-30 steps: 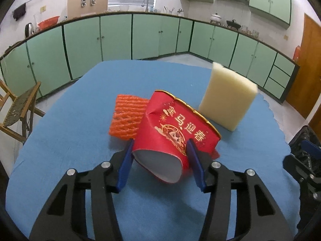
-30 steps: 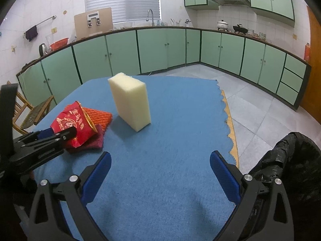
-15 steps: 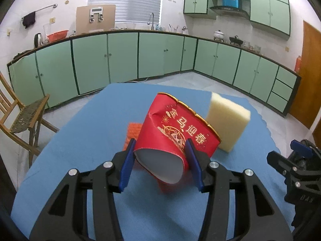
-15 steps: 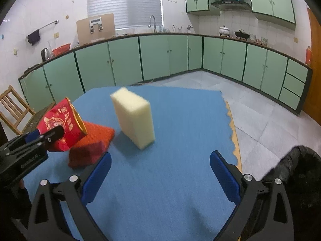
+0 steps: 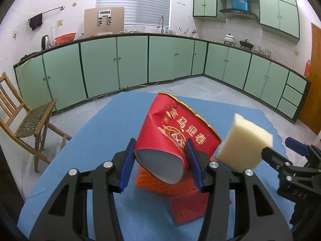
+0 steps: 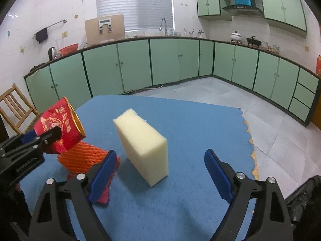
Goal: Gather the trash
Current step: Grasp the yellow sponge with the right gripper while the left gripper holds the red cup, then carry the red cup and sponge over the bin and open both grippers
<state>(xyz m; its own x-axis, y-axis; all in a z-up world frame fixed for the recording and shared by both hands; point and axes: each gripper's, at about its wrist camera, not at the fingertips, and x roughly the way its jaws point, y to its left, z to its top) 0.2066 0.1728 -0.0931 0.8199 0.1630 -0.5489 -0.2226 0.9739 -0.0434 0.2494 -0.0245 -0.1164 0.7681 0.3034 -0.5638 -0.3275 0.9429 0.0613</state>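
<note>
Two grippers: I hold one in each hand, both over the blue tablecloth (image 6: 190, 120).
Left gripper (image 5: 160, 160): my blue pads are clamped on the base end of a crumpled red paper cup (image 5: 176, 132); the cup is lifted off the cloth and tilted, its gold rim pointing up and away from me.
Right gripper (image 6: 160, 172): my jaws stand wide apart with nothing between them, hovering low just in front of the foam block (image 6: 144, 140).
Foam block: pale yellow, standing on edge on the cloth, near the middle of the table.
Orange foam net (image 6: 84, 156): lies on the cloth directly under the raised cup, just left of the block; a darker red piece (image 5: 188, 206) lies against its near side, and I cannot tell what it is.
Black bag (image 6: 305, 196): at the lower right edge of the right wrist view, beyond the table's edge.
Surface: cloth covers the whole tabletop; its right border is scalloped.
Room: kitchen with green cabinets (image 5: 132, 60) running along two walls, a window blind and tap above the counter, grey tiled floor.
Wooden chair (image 5: 22, 120): stands on the floor left of the table.
</note>
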